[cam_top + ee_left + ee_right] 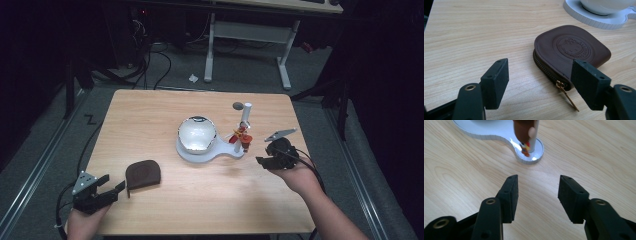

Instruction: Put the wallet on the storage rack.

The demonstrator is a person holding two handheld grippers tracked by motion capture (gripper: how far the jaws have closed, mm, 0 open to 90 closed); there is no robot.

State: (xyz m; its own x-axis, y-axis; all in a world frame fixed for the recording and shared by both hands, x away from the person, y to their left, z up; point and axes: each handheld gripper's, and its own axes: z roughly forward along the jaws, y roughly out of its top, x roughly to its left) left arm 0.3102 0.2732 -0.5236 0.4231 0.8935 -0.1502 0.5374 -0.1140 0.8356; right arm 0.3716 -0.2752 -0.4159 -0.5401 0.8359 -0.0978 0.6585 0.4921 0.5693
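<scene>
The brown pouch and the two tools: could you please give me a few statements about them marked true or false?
1. The brown pouch lies flat on the table. True.
2. The left tool is clamped on the pouch. False: its jaws stand open, with the zipper pull between them.
3. The right tool holds nothing. True.
4. The pouch sits on the white stand. False: it lies apart from it, on bare wood.

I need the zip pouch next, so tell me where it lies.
In the high view the brown zip pouch lies on the table's near left, right by the left gripper, below-left of the white stand.
</scene>
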